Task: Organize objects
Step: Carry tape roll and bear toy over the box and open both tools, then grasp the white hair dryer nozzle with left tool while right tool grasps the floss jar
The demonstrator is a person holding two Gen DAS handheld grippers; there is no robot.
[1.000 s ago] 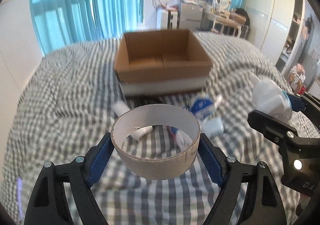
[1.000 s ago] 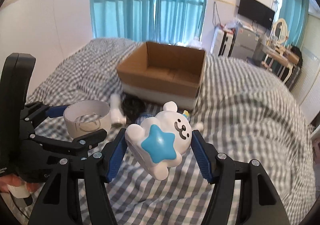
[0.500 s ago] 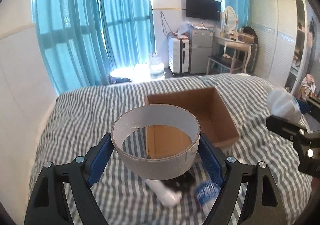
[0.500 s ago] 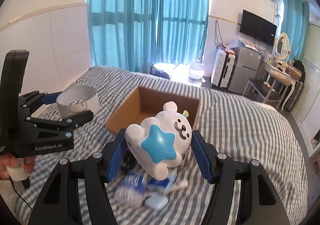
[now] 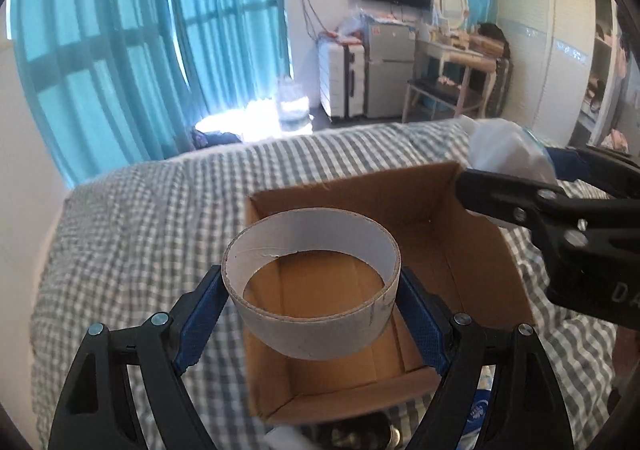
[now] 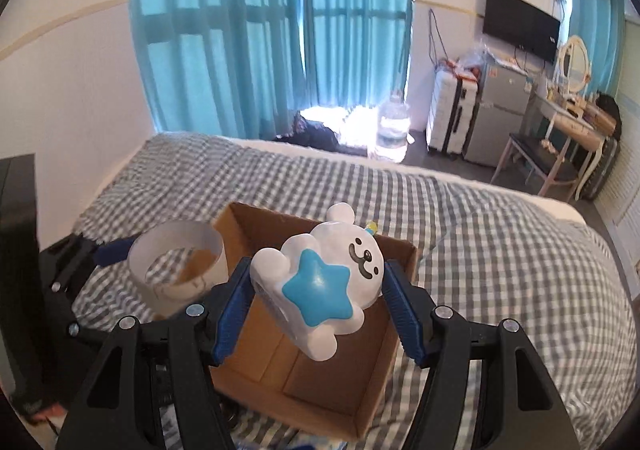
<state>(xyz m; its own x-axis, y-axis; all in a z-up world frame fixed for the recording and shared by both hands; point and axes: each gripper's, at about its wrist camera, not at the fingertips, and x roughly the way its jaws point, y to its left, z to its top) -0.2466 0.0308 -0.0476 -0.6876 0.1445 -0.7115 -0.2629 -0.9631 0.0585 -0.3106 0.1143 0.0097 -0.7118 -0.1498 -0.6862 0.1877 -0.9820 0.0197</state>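
Observation:
My left gripper (image 5: 312,298) is shut on a white cardboard tape ring (image 5: 312,334) and holds it above the near left part of an open brown cardboard box (image 5: 472,250) on the bed. My right gripper (image 6: 316,298) is shut on a white bear toy with a blue star (image 6: 320,286) and holds it above the same box (image 6: 320,374). In the left wrist view the right gripper (image 5: 556,185) with the toy (image 5: 504,149) is over the box's far right corner. In the right wrist view the ring (image 6: 176,266) hangs at the box's left edge.
The box stands on a grey checked bed cover (image 5: 152,217). A few small items (image 5: 480,410) lie on the cover just in front of the box. Teal curtains (image 6: 272,29), a suitcase, a small fridge and a dressing table stand beyond the bed.
Both grippers have risen and moved forward over the box with their objects still held. The loose items on the cover have dropped to the bottom edge of the view.

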